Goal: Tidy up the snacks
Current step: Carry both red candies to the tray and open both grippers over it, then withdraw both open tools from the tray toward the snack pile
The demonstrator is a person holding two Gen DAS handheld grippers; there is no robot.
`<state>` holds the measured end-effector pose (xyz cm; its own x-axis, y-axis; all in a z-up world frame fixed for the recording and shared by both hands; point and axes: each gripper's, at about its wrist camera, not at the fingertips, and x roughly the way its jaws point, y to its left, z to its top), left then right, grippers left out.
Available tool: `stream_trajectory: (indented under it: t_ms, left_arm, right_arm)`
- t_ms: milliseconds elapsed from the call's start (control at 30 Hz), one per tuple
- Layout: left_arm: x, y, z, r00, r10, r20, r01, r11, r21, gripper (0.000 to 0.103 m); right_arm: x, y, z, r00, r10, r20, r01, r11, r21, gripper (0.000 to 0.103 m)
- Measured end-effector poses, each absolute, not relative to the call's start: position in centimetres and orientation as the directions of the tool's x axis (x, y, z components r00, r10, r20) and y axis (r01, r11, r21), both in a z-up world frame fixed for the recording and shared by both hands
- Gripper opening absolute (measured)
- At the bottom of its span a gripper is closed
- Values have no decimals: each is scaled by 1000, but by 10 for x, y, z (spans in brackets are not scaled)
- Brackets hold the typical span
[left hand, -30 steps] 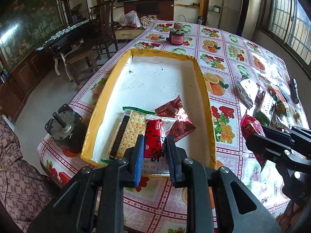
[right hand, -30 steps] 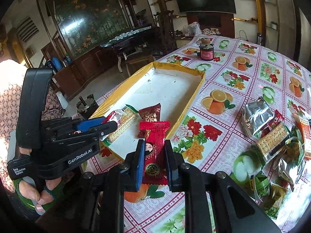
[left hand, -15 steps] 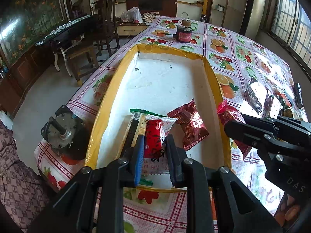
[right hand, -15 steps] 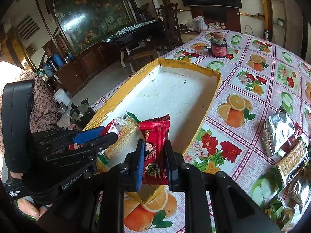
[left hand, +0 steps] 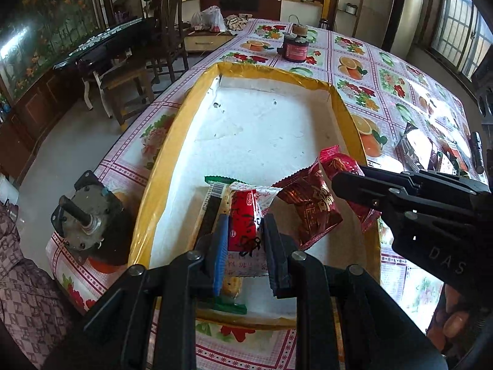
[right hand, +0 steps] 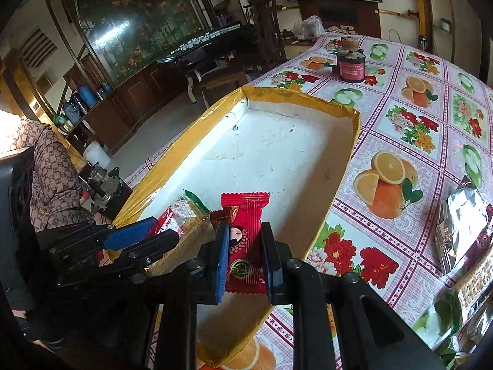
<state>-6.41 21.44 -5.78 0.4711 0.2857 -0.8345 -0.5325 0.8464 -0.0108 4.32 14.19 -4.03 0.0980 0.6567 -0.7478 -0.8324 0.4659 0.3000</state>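
Here a fruit-print tablecloth [right hand: 409, 117] carries a yellow-rimmed tray [right hand: 345, 166].

"DAS" shows on the right hand-held gripper [left hand: 348, 182].

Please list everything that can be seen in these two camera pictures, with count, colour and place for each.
tray: one, yellow rim, white inside, on the table
cracker pack: one, tan with green ends, in the tray
dark red packet: one, in the tray
red and white packet: one, in left gripper
bright red packet: one, in right gripper
jar: one, dark red, far end
motor: one, grey, beside the tray
left gripper: shut
right gripper: shut
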Motion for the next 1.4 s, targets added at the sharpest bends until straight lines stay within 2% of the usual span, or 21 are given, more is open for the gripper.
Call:
stream_trajectory:
  t_ms: [567, 767, 867, 933, 1033, 1400]
  left_arm:
    - [-60, 216, -63, 464, 279, -841, -522, 853, -5, 26]
    - [-60, 212, -62, 465, 280, -840, -518, 856, -2, 27]
    - [-61, 212, -61, 468, 282, -837, -519, 855, -2, 33]
    - [-63, 209, -58, 469, 296, -832, -523, 852, 8, 47]
    - [-67, 205, -52, 482, 317, -816, -525, 851, 21, 59]
    - [-76, 187, -25, 528, 353, -773, -514, 857, 40, 62]
  right_arm:
    - [50, 150, -52, 80, 645, -760, -827, 469, 311, 18]
    - [53, 147, -53, 59, 656, -753, -813, 469, 344, 21]
    - [52, 142, -50, 61, 664, -745, -806, 473, 355, 28]
    - [52, 137, -45, 67, 673, -736, -804, 473, 360, 39]
    - [50, 131, -37, 78, 685, -725, -806, 471, 358, 42]
    - [49, 83, -12, 144, 707, -692, -783, 509, 357, 43]
